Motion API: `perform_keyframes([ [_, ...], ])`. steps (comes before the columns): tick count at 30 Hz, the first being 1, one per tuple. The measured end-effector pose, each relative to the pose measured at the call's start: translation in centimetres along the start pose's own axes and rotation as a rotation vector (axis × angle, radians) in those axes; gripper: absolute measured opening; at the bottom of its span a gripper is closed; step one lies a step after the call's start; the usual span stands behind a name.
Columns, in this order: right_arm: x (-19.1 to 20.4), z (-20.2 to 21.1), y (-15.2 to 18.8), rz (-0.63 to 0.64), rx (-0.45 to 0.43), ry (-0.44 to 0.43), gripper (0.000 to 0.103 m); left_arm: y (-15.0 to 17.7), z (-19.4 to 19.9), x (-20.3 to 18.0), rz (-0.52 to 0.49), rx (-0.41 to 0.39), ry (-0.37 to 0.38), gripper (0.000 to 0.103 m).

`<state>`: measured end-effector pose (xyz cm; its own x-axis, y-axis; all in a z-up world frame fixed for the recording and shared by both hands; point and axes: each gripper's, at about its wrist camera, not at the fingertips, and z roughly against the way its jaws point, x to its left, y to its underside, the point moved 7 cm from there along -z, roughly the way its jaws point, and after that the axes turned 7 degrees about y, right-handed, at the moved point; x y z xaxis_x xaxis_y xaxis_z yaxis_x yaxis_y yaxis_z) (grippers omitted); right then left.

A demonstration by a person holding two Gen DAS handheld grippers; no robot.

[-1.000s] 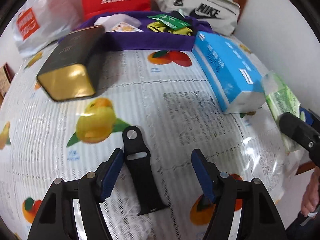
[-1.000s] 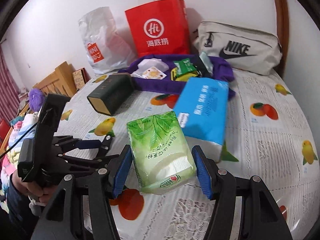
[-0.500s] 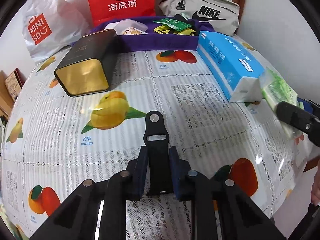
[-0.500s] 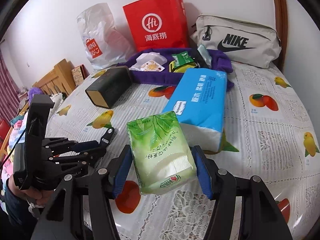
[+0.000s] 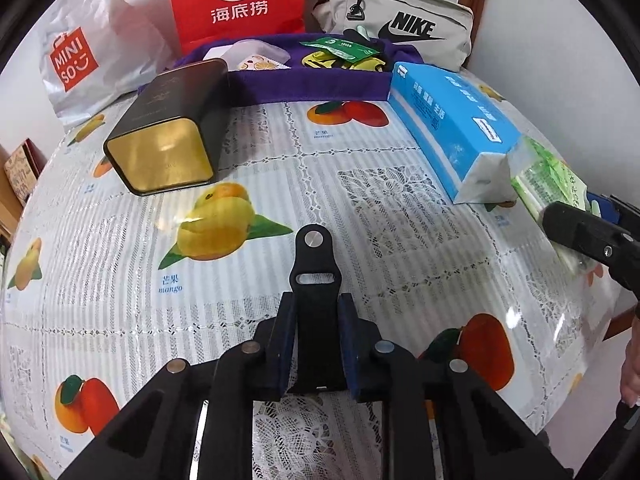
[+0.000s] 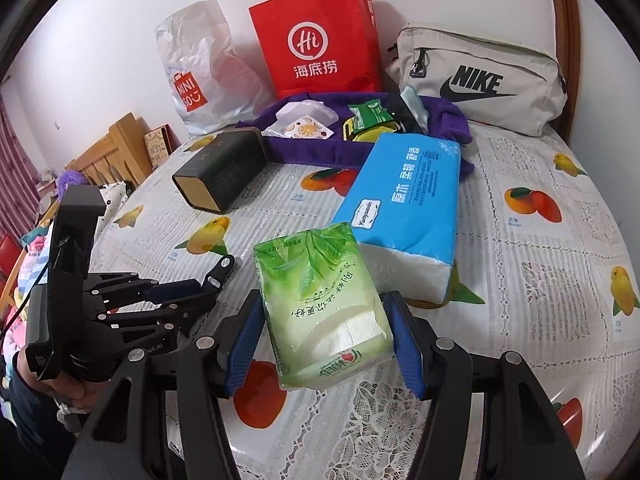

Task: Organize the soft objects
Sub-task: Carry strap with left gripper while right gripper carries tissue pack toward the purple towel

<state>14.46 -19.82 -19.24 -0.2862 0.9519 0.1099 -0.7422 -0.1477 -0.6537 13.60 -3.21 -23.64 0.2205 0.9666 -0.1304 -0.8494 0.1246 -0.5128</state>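
Note:
My left gripper is shut on a black strap that lies on the fruit-print tablecloth; the strap's free end points away from me. The strap and left gripper also show in the right wrist view. My right gripper has its jaws around a green tissue pack, the pads touching its sides. In the left wrist view the green pack sits at the right edge beside the right gripper's finger. A blue tissue pack lies just beyond it.
A black and gold tin lies at the left. A purple tray with sachets stands at the back. Behind it are a red paper bag, a white Miniso bag and a beige Nike pouch. The table edge curves at right.
My left gripper moved forward over the black strap and closed on it, then lifted slightly back. My right gripper has stayed around the green pack, shifting slightly.

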Motion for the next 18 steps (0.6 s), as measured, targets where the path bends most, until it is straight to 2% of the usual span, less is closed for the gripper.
perform_keyframes([
  [8, 0.2, 0.8, -1.0, 0.004, -0.012, 0.005, 0.06, -0.7, 1.7, 0.3, 0.021, -0.024, 0.044, 0.02],
  [18, 0.6, 1.2, -2.6, 0.015, -0.021, 0.003, 0.06, -2.9, 3.1, 0.7, 0.019, -0.062, 0.052, 0.02],
])
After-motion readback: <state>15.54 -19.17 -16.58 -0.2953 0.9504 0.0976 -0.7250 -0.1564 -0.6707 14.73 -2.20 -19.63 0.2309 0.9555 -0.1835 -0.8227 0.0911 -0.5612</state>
